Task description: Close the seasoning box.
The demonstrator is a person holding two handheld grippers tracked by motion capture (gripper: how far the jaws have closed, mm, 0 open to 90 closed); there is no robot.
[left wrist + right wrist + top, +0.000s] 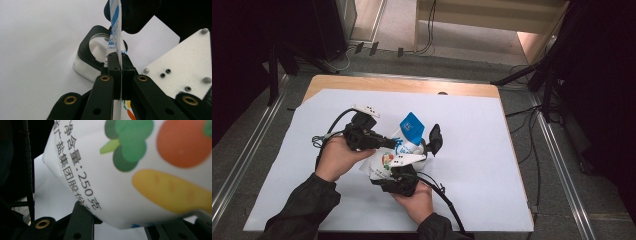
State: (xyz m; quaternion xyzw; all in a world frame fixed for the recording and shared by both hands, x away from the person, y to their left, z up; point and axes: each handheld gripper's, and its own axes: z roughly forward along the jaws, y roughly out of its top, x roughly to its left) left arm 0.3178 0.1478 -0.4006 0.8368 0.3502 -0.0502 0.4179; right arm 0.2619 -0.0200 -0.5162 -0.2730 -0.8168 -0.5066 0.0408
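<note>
A white bag (pixel 384 162) printed with vegetables and black characters, with a blue top corner (pixel 412 126), is held above the white sheet between both hands. My left gripper (pixel 393 144) comes in from the left. In the left gripper view its jaws (pixel 120 67) are shut on the bag's thin flat blue-and-white edge (pixel 115 32). My right gripper (pixel 419 149) comes up from below, one black jaw beside the bag. In the right gripper view the bag's bulging body (pixel 140 170) sits between the jaws (pixel 125 226), gripped low down.
A white sheet (pixel 472 150) covers the wooden table (pixel 402 85). The right gripper's grey plate (pixel 185 65) is close to my left jaws. A white block with a black rim and round clear window (pixel 96 50) lies just behind the bag's edge. Cables trail from both grippers.
</note>
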